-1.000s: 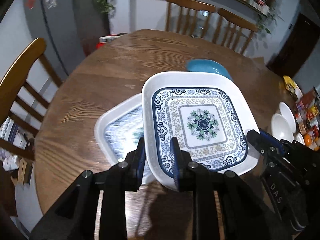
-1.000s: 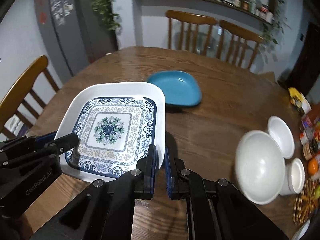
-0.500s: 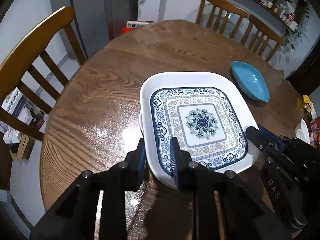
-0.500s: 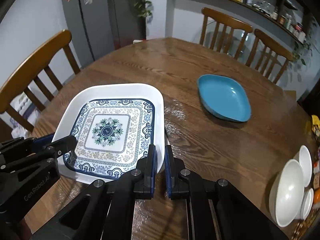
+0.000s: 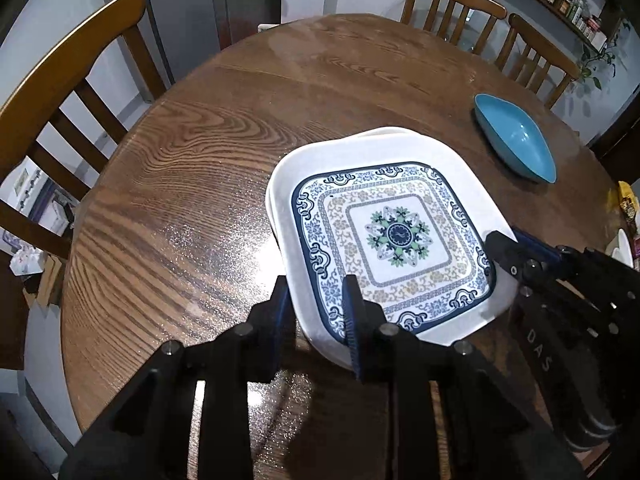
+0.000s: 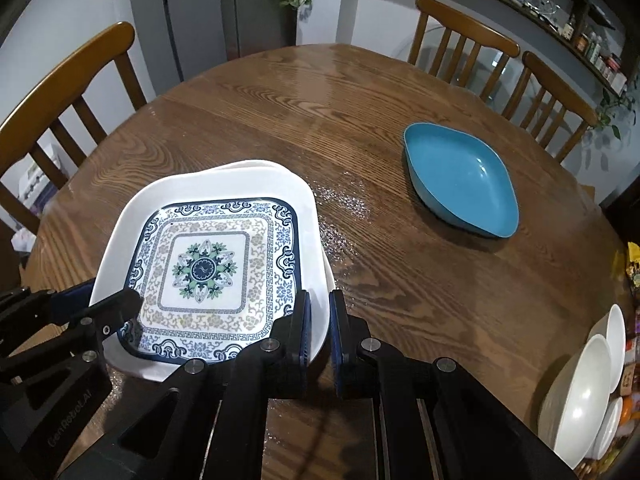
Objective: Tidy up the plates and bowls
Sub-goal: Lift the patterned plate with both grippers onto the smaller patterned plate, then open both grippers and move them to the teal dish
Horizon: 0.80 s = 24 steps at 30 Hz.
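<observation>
A square white plate with a blue floral pattern [image 5: 396,236] [image 6: 204,268] lies on top of a second white plate, whose rim [image 5: 384,131] [image 6: 248,165] peeks out at the far edge. My left gripper [image 5: 316,312] [image 6: 100,312] is shut on the patterned plate's near-left rim. My right gripper [image 6: 318,324] [image 5: 508,248] is shut on its right rim. A blue dish [image 5: 516,142] [image 6: 460,178] sits alone further right. White bowls [image 6: 580,396] are grouped at the right table edge.
The round wooden table [image 5: 224,152] [image 6: 360,92] is ringed by wooden chairs: one at the left [image 5: 60,80] and two at the back [image 6: 464,36]. Jars and packets [image 6: 634,264] crowd the right edge near the bowls.
Both grippers carried the patterned plate left and lowered it over the second white plate, which now shows only as a rim beneath it. The blue dish now lies further off to the right.
</observation>
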Available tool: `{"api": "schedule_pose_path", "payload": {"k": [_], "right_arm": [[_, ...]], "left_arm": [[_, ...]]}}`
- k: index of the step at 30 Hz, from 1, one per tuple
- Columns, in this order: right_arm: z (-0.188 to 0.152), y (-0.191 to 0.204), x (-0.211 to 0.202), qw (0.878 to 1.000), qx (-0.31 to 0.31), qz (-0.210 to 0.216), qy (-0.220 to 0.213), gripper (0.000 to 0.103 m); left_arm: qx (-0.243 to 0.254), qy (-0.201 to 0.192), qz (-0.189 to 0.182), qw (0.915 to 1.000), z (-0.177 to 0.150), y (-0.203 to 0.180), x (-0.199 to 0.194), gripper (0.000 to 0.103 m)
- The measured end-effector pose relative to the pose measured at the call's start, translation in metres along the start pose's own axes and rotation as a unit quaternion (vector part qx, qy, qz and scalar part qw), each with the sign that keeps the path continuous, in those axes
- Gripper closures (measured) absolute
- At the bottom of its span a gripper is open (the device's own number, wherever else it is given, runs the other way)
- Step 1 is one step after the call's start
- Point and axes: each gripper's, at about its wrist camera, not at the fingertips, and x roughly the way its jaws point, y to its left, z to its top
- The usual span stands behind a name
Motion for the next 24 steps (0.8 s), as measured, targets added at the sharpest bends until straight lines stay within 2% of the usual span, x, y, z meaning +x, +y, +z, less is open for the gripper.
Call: {"api": "schedule_pose_path", "payload": {"k": [5, 10, 16, 17, 19, 22, 24], "right_arm": [[0.003, 0.001, -0.004, 1.0, -0.005, -0.003, -0.019, 0.092], [0.003, -0.004, -0.019, 0.999, 0.003, 0.007, -0.037, 0.092], [-0.003, -0.028, -0.045, 0.998, 0.025, 0.016, -0.055, 0.091], [-0.003, -0.033, -0.05, 0.998, 0.028, 0.016, -0.058, 0.088], [-0.005, -0.045, -0.06, 0.997, 0.035, 0.014, -0.064, 0.072], [-0.009, -0.069, -0.077, 0.995, 0.053, 0.001, -0.079, 0.055], [-0.01, -0.082, -0.085, 0.994, 0.062, -0.008, -0.086, 0.052]], "left_arm": [[-0.001, -0.001, -0.005, 1.0, -0.002, 0.0, -0.003, 0.067], [-0.008, -0.027, 0.003, 0.9996, -0.002, 0.004, -0.019, 0.044], [-0.006, -0.035, -0.028, 0.999, 0.004, -0.002, -0.037, 0.042], [-0.003, -0.037, -0.032, 0.9988, 0.005, -0.006, -0.039, 0.042], [0.001, -0.038, -0.045, 0.9983, 0.007, -0.016, -0.045, 0.034], [0.022, -0.042, -0.055, 0.9974, 0.008, -0.042, -0.052, 0.032], [0.04, -0.046, -0.063, 0.9961, 0.012, -0.061, -0.058, 0.03]]}}
